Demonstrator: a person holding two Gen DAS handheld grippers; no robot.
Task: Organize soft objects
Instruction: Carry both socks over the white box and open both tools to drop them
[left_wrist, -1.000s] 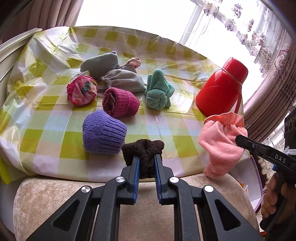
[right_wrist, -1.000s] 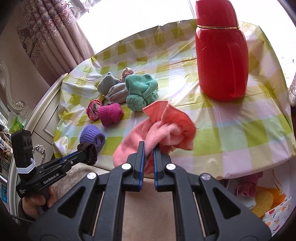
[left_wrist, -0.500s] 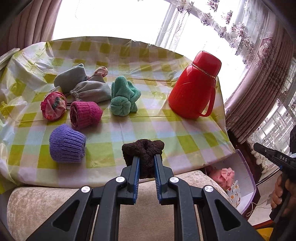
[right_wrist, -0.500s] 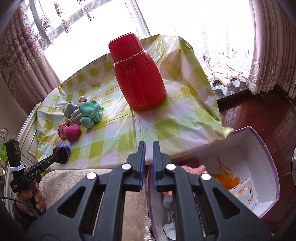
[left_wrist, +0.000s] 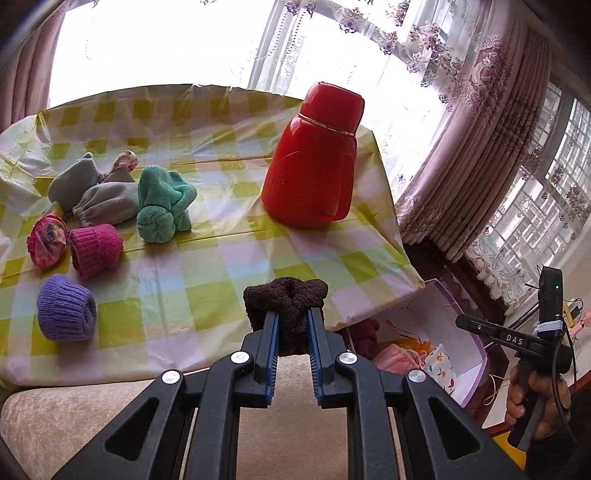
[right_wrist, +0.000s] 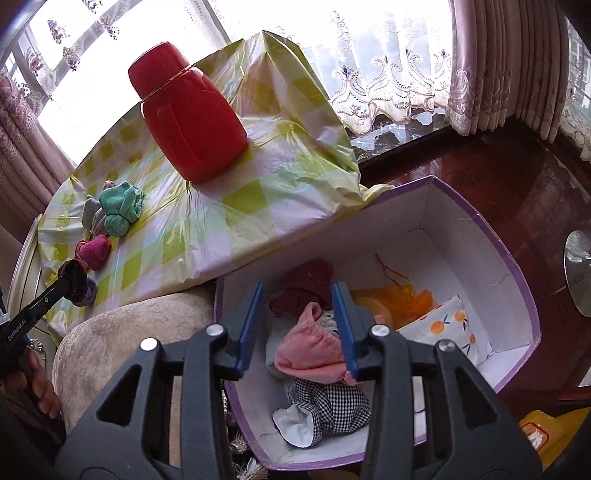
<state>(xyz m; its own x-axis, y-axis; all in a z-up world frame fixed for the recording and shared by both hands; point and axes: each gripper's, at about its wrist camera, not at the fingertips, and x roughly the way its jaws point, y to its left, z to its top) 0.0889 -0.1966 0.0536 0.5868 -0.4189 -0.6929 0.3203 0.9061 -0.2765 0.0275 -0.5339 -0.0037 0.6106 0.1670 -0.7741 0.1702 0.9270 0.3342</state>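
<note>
I see a table draped in a glossy yellow-green and white checked plastic cloth (left_wrist: 207, 280) ahead of my left gripper (left_wrist: 291, 325). On it, straight ahead and far, stands a red plastic flask (left_wrist: 314, 170). Off to the gripper's left lie a teal terry bundle (left_wrist: 162, 210), grey drawstring pouches (left_wrist: 103, 199), a magenta knitted roll (left_wrist: 94, 249), a purple knitted roll (left_wrist: 64, 308) and a pink floral round piece (left_wrist: 46, 245).

Bright lace-curtained windows (left_wrist: 369, 48), dark wooden floor (right_wrist: 517, 177).
</note>
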